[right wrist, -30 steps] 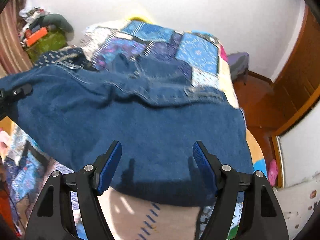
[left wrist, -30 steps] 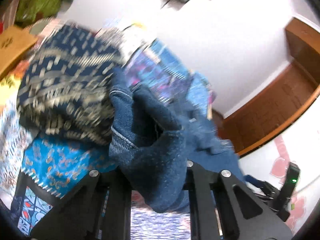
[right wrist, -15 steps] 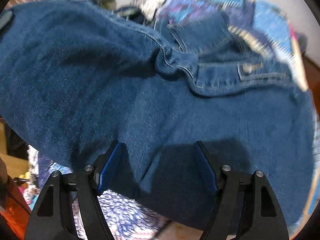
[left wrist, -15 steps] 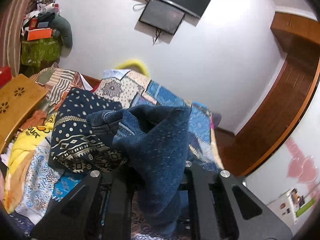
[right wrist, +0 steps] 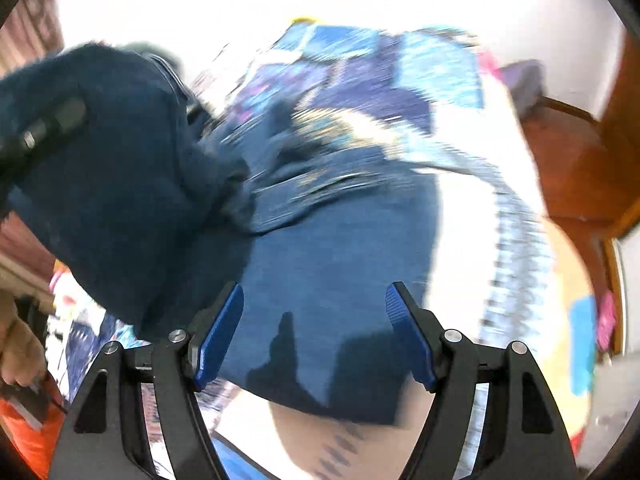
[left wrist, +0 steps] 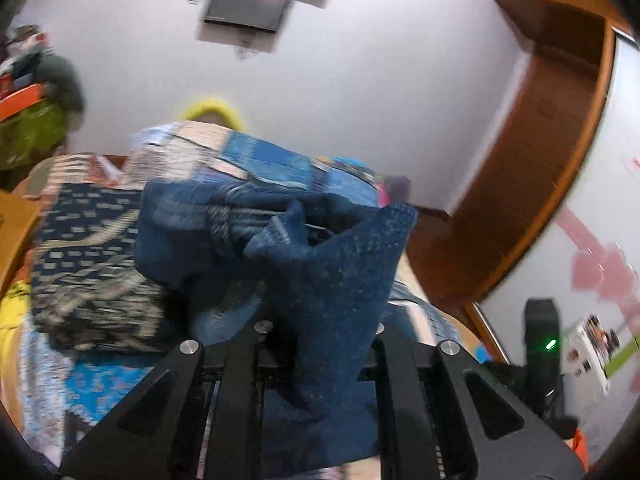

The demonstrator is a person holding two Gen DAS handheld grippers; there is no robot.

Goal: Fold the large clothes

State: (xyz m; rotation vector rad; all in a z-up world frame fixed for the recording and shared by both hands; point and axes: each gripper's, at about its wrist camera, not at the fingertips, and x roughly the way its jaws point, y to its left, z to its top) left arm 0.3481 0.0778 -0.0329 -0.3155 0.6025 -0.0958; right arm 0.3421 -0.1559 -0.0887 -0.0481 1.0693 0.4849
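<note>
A dark blue denim garment (right wrist: pixel 328 248) lies spread on the patchwork bed cover (right wrist: pixel 400 92), its left part lifted into a hanging fold (right wrist: pixel 104 184). In the left wrist view my left gripper (left wrist: pixel 320 344) is shut on a bunched edge of that denim garment (left wrist: pixel 332 288), which drapes over the jaws and hides the fingertips. The left gripper's black body shows at the upper left of the right wrist view (right wrist: pixel 44 128). My right gripper (right wrist: pixel 316 332) hovers over the flat part of the denim with its blue pads (right wrist: pixel 218 332) wide apart and nothing between them.
A navy patterned cloth (left wrist: pixel 88 256) is heaped on the bed to the left of the denim. A wooden door frame (left wrist: pixel 532 184) and floor lie to the right. A screen (left wrist: pixel 244 4) hangs on the white wall. A person's hand (right wrist: pixel 20 348) shows at the lower left.
My left gripper has risen with the denim edge, and the wall and screen have come into its view. The right gripper swung over the denim, and the lifted fold now hangs at its left.
</note>
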